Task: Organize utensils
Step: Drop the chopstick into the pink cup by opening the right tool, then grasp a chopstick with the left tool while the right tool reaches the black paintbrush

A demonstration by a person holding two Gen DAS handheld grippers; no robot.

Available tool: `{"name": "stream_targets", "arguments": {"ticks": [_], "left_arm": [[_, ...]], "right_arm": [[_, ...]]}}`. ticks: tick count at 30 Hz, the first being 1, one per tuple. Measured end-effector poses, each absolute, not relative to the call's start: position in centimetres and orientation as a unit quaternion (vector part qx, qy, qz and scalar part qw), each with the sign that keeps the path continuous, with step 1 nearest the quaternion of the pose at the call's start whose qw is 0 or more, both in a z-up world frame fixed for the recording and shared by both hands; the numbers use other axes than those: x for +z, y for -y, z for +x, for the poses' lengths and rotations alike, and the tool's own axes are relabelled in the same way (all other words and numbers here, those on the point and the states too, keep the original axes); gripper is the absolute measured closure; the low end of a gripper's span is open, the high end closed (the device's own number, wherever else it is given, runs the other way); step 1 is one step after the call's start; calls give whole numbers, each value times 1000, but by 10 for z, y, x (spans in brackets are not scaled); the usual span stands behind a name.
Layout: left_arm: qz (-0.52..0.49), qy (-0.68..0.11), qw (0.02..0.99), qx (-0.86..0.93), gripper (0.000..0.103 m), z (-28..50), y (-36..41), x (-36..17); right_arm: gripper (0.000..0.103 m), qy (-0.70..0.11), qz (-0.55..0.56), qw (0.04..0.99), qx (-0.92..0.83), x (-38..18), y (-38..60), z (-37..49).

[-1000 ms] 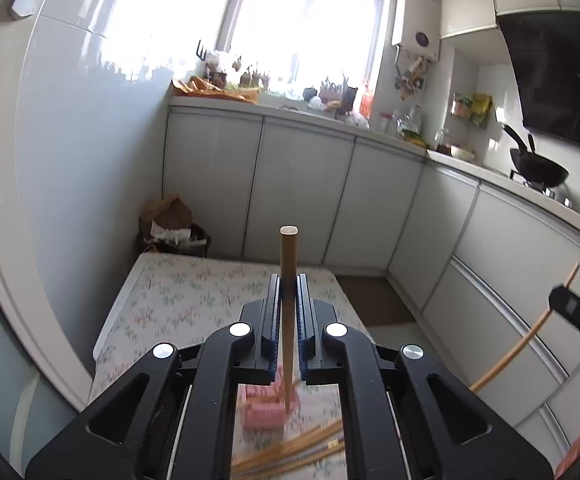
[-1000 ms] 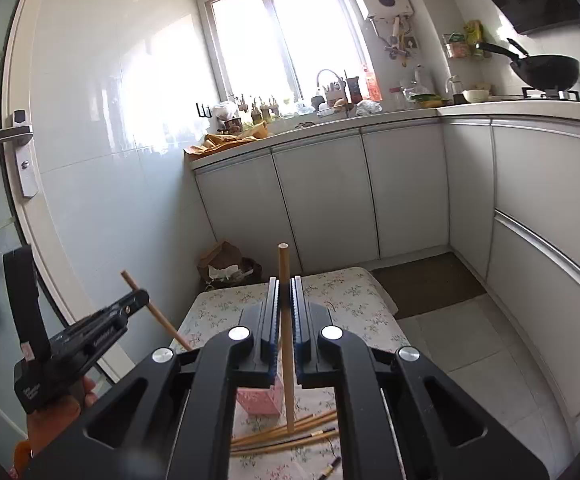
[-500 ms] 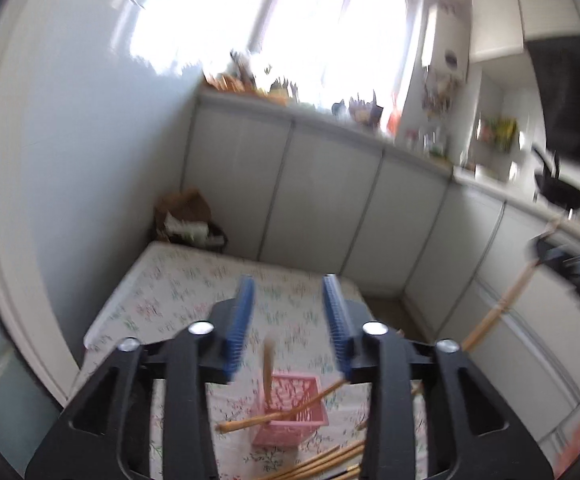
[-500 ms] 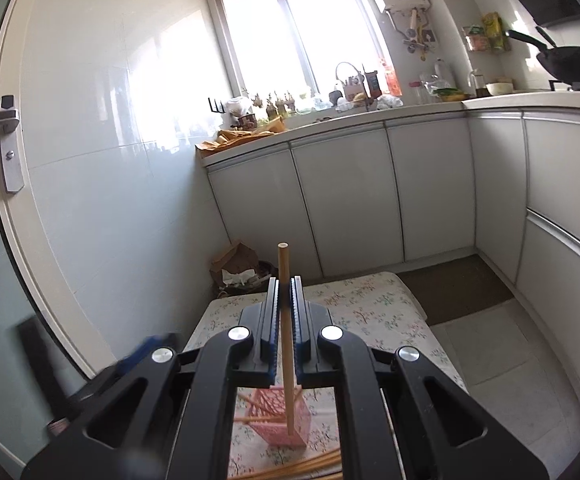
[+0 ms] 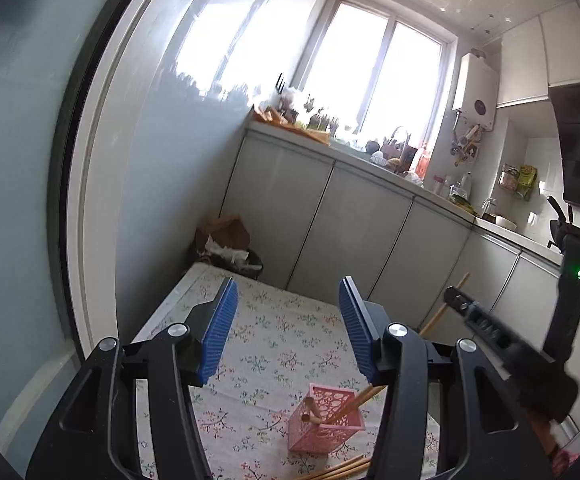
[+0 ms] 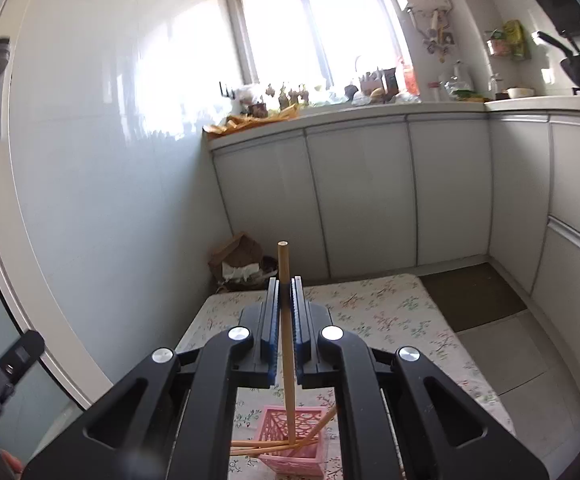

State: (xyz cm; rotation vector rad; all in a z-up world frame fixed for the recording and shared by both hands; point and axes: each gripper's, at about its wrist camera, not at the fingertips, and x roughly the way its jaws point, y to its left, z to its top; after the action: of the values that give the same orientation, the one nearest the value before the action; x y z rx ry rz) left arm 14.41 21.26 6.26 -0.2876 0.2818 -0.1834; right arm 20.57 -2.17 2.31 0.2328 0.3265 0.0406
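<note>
Low in the left wrist view, the left gripper (image 5: 286, 332) has its blue pads spread with nothing between them, its jaws having just been opening, and it hangs above a table (image 5: 274, 332) covered in a floral cloth; the pink perforated holder (image 5: 324, 420) stands on that cloth at lower centre, below the right-hand finger, with two chopstick ends showing inside it, though more may be hidden. Loose chopsticks (image 5: 338, 470) lie on the cloth along the bottom edge of the frame, just in front of the holder, too overlapped to count. At the right side of that view the right gripper (image 5: 456, 298) comes in slanted, pinching one chopstick (image 5: 448, 302). In the right wrist view the right gripper (image 6: 285, 312) is closed on that same chopstick (image 6: 286, 320), which stands nearly upright with its lower tip inside the holder (image 6: 294, 436), where about three other sticks lean across. The table's far edge runs close to a bin of crumpled paper (image 6: 238, 264) against grey cabinet doors (image 6: 354, 192); bare floor tiles (image 6: 530, 356) open to the right of the table, while a glossy white wall and door frame hem in the left side. No writing can be read anywhere
</note>
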Motion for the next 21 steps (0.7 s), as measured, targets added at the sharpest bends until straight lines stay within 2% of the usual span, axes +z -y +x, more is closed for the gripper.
{"name": "stream_targets", "arguments": {"ticks": [2,4,5,6,10,12,20,21], "left_arm": [[-142,-148,975,-90,51,145,-213,62],[-136,-149,975,-91,47,142,-211,63],[-132,-146,976,-90,46,140,-210,64],[-130,-143,977,-90,44,139,-209,64],[-119,-144,978,-93,38,137,-203,66],[-109,-145,979,-96,37,135,-197,66],[-68,-136,984,-97,15,116,-172,71],[-65,-136,984,-100,9,113,-168,72]], "right_arm": [[96,-182,116,976,29,13,17,212],[85,-188,115,975,20,8,15,210],[64,-187,117,975,15,7,17,207],[52,-181,125,976,5,7,21,200],[49,-186,123,975,-20,12,36,183],[38,-189,129,973,-32,14,45,173],[20,-208,124,969,-54,6,77,124],[19,-208,123,969,-55,4,78,119]]}}
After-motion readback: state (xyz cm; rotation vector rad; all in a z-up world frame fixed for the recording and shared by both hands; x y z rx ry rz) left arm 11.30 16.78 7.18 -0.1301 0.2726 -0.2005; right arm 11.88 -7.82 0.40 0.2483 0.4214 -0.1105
